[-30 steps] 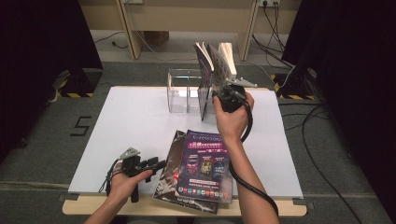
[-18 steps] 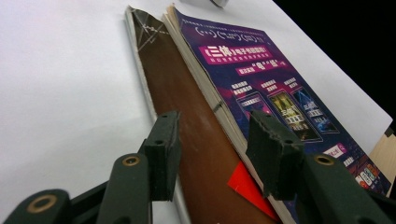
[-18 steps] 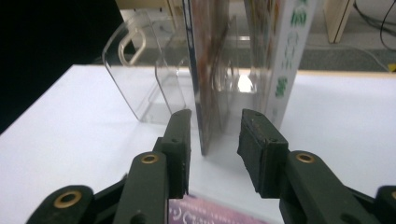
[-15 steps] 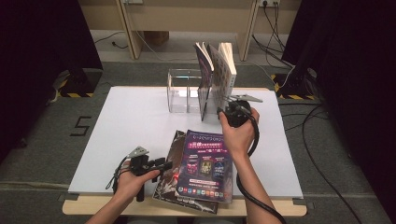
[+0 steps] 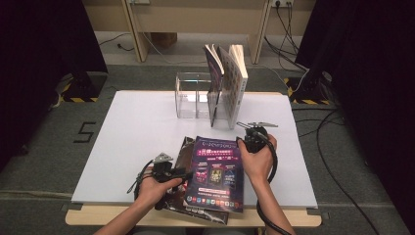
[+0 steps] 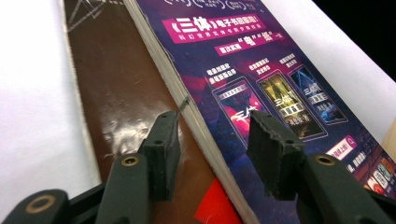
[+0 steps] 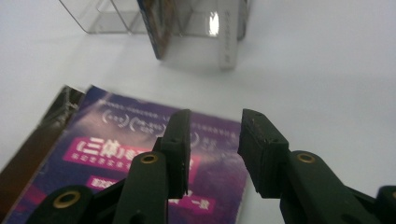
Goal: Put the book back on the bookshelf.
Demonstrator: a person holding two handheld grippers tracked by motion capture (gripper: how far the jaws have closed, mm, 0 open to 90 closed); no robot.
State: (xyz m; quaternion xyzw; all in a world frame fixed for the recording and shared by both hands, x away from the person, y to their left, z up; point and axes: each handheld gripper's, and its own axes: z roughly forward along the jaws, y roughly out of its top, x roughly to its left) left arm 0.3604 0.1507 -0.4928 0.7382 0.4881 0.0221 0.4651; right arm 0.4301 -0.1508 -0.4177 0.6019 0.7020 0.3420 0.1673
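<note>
My left tool [image 5: 182,172] has its jaws apart with nothing between them; in the left gripper view they straddle the page edge of the glossy purple paperback book [image 6: 261,88], not pressing on it. My right tool [image 5: 243,140] is also apart and empty, poised just above the book's far right corner, at about two o'clock from the cover's middle.

The purple book [image 5: 215,174] lies flat near the table's front edge, at six o'clock from the table centre, stacked slightly askew on a dark brown glossy book [image 6: 126,102] that peeks out at its nine o'clock side.

I judge the purple book to be light to middling in weight, stiff enough along the spine but floppy at the open page edge, and its laminated cover looks slippery. I would take it across the full thickness at the page edge or a corner, since the book beneath leaves a small step to get a jaw under.

At twelve o'clock stands a clear acrylic divided book stand [image 5: 192,98] with two books [image 5: 227,83] already upright in it, on the white table [image 5: 132,132].
</note>
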